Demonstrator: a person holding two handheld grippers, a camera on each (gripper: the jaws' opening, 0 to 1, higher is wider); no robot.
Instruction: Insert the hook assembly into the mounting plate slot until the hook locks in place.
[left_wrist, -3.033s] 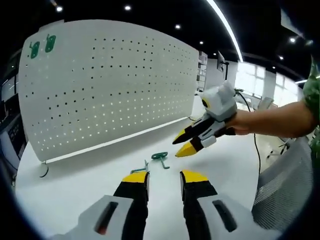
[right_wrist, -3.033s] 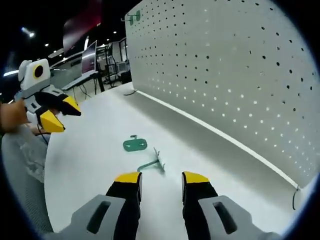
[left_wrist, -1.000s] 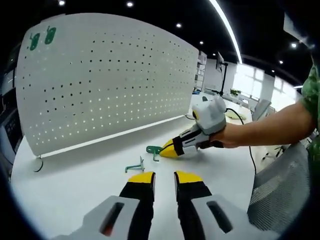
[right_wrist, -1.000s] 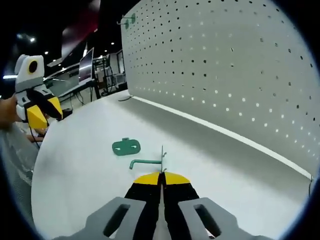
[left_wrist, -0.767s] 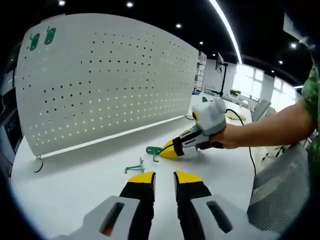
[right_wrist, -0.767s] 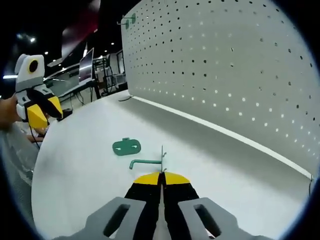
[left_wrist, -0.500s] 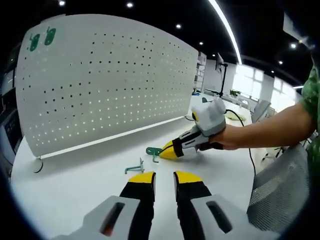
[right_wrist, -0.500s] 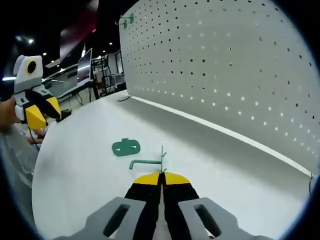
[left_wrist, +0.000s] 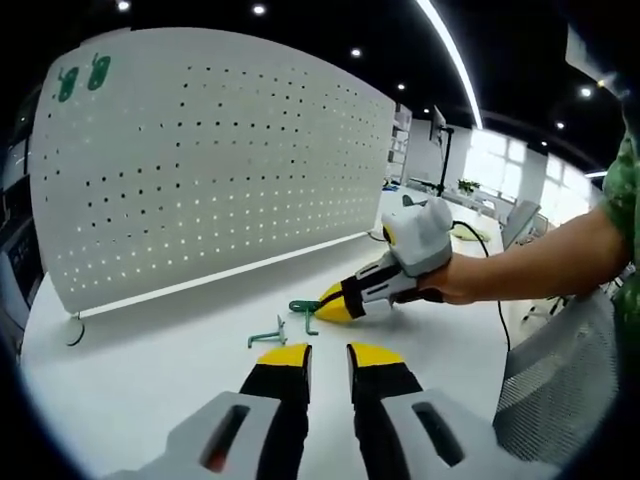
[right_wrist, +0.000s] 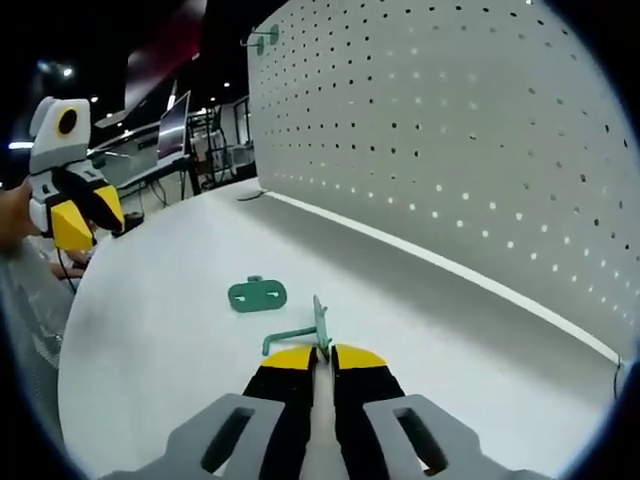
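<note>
My right gripper (right_wrist: 323, 352) is shut on the thin upright base of the green hook (right_wrist: 300, 335), whose rod points left just above the white table (right_wrist: 170, 340). The flat green mounting plate (right_wrist: 257, 293) lies beyond it. In the left gripper view the right gripper (left_wrist: 331, 303) comes in from the right with the hook (left_wrist: 301, 309) at its tips. The mounting plate (left_wrist: 267, 336) rests to the hook's lower left. My left gripper (left_wrist: 329, 353) hovers open with nothing between its jaws, short of both parts. It also appears far left as the left gripper (right_wrist: 82, 218).
A tall white pegboard (left_wrist: 220, 170) stands on the table behind the parts, with two green pieces (left_wrist: 84, 80) hung near one top corner. A person's arm (left_wrist: 530, 265) reaches in from the right above a mesh chair (left_wrist: 560, 380).
Three seconds ago the right gripper was open and above the table. It came down and shut on the hook's base. In the last half second the hook tilted up slightly. The left jaws narrowed.
</note>
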